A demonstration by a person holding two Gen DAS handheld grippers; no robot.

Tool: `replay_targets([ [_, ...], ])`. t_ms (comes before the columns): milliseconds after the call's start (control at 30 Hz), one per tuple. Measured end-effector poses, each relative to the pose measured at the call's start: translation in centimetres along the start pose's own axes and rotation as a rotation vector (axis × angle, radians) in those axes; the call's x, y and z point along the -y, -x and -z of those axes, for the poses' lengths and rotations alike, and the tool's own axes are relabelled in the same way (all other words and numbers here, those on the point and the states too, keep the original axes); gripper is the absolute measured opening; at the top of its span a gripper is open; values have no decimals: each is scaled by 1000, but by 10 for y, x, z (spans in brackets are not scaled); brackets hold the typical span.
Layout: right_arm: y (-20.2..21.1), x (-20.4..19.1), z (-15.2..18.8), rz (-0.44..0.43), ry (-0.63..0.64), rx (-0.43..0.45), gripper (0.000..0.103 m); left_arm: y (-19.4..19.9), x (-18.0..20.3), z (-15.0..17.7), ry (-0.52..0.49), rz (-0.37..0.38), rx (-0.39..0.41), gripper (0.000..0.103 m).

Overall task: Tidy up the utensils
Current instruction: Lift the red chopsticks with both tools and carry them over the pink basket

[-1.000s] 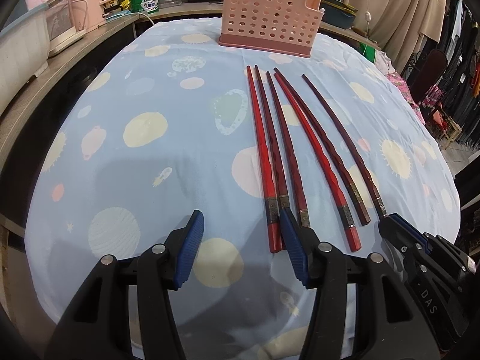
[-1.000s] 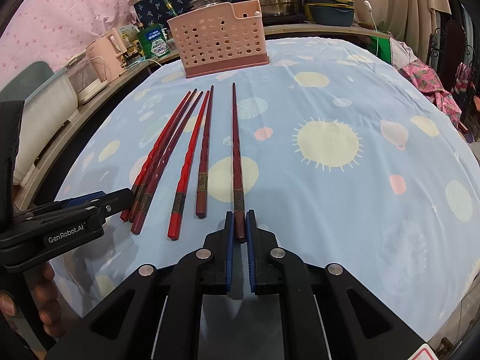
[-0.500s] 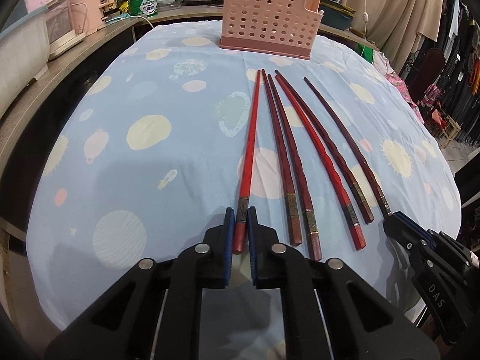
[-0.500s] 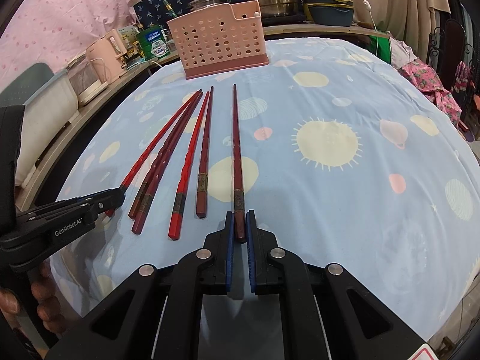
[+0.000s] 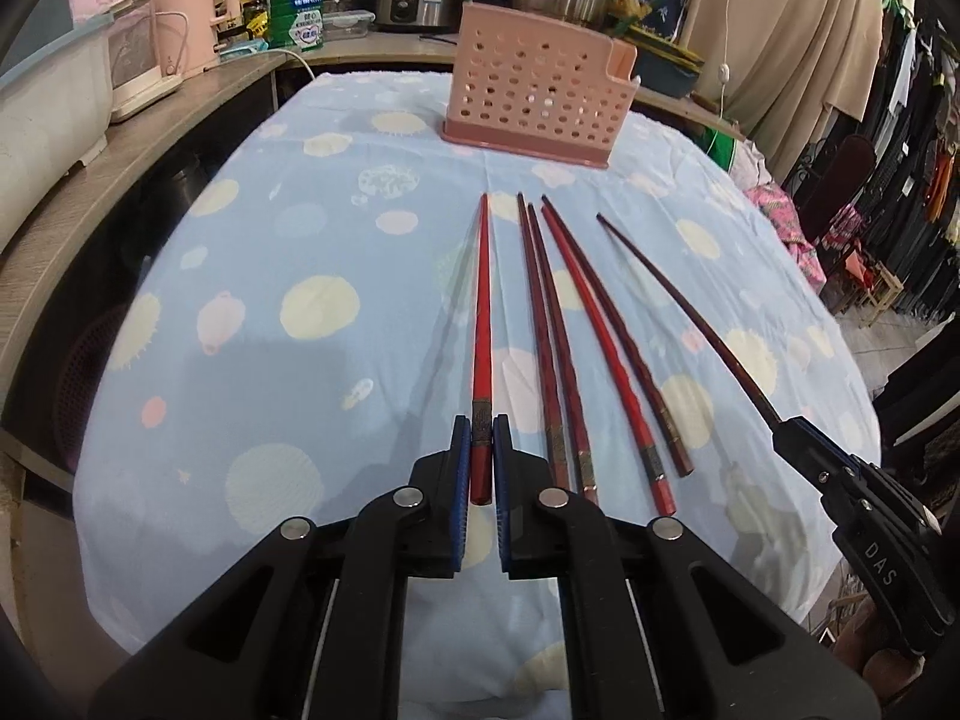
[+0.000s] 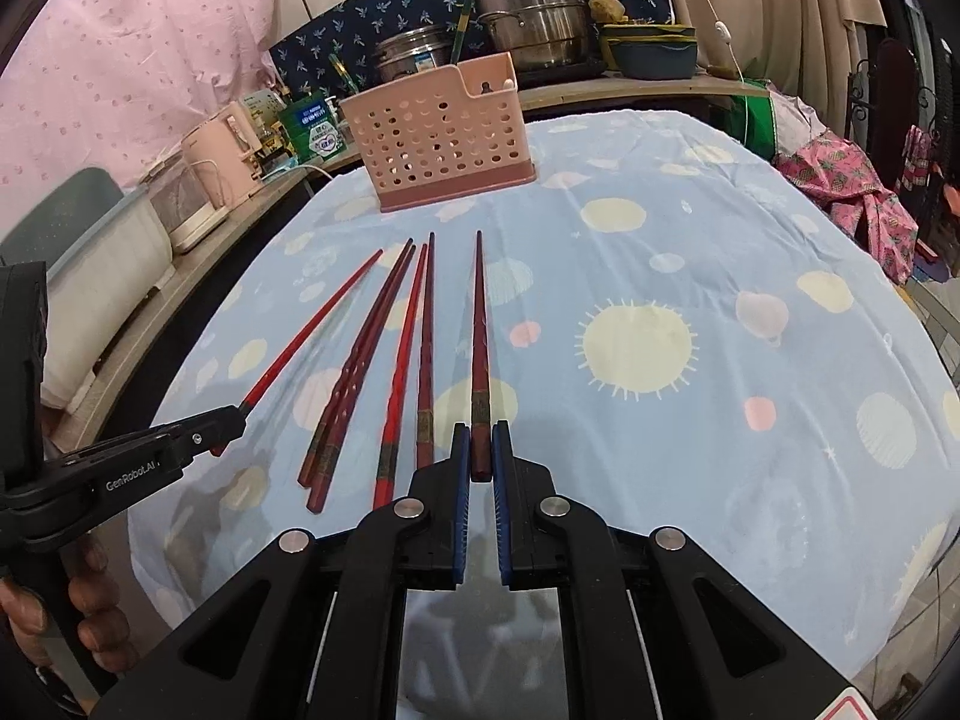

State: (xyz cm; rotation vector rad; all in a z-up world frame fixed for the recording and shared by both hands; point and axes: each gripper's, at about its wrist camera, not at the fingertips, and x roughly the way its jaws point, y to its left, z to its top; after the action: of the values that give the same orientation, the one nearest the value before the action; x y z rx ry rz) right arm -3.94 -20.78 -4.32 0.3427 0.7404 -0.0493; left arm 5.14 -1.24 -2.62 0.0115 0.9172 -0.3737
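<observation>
A: Your left gripper (image 5: 482,450) is clamped on the butt end of the bright red chopstick (image 5: 482,324). Its blue pads press both sides just below the patterned band, and the stick points away from you toward the pink holder (image 5: 534,90).

B: And the right one?

A: Your right gripper (image 6: 480,456) is closed the same way on the dark red chopstick (image 6: 479,330), gripping its thick end. In the left camera that stick (image 5: 678,300) shows off to the right, running into the gripper's black tip (image 5: 804,438).

B: Where are the other sticks?

A: You have four more chopsticks (image 5: 576,330) lying on the blue spotted tablecloth (image 5: 240,300), between the two you hold, tips fanned toward the holder and close together at the far end. The holder stands upright at the far edge of the cloth, well apart from the tips.

B: Are the two held sticks off the cloth?

A: Both cast a shadow beside them, so they look raised, but you can't be sure about the tips.
</observation>
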Motion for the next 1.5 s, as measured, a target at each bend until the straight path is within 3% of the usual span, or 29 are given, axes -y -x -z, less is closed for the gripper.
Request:
replay_targets([
  [667, 61, 13, -95, -42, -59, 252, 7, 68, -13, -86, 40, 37, 226, 7],
  [1300, 70, 7, -196, -69, -44, 415, 7, 81, -7, -189, 30, 43, 357, 7],
  [1500, 69, 2, -233, -98, -53, 479, 7, 91, 0, -229, 26, 30, 435, 7],
])
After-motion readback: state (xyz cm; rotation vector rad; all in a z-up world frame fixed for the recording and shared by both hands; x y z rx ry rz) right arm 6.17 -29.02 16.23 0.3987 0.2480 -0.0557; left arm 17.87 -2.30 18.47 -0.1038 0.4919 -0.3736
